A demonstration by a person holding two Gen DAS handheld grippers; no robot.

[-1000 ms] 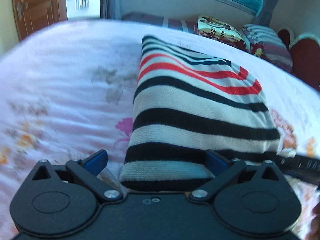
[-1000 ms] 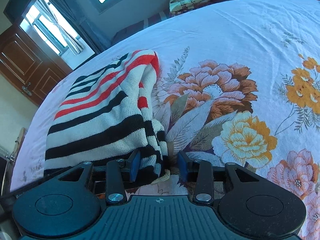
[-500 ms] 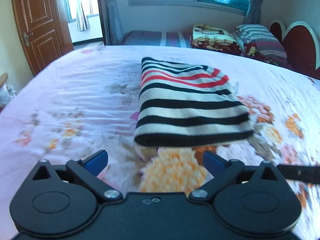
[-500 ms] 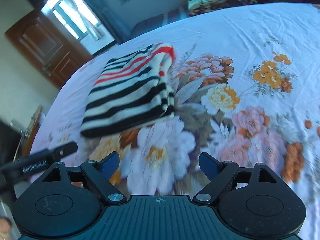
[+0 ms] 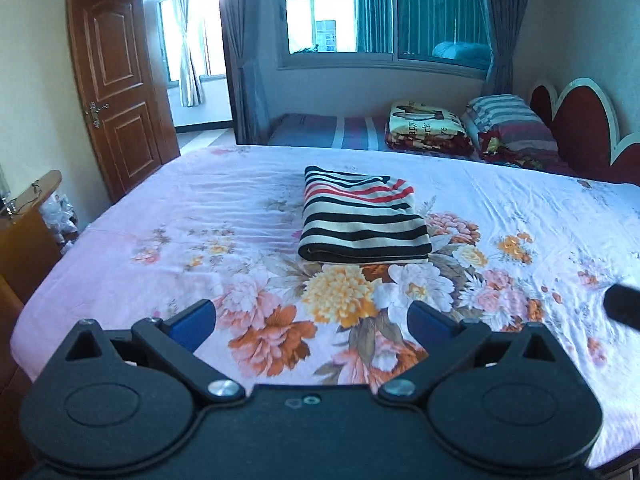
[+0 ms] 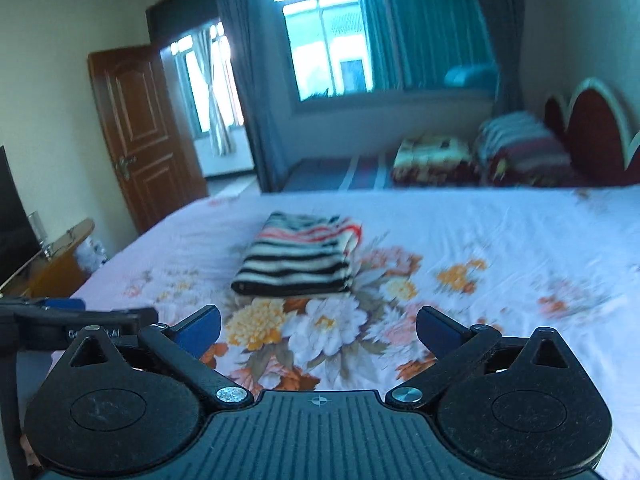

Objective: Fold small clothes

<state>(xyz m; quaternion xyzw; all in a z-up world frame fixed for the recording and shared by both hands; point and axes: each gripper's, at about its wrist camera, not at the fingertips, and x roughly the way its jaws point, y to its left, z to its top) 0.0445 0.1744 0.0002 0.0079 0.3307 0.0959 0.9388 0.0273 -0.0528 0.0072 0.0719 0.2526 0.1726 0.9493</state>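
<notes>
Counting what we see: one folded striped sweater lying at the centre of the frame on one bed, two grippers, one wooden door at upper left, one window at top, two pillows by the red headboard. Our left gripper stands wide and empty above the floral sheet. Our right gripper is opening wide, nothing between its jaws. The sweater lies well apart from both.
</notes>
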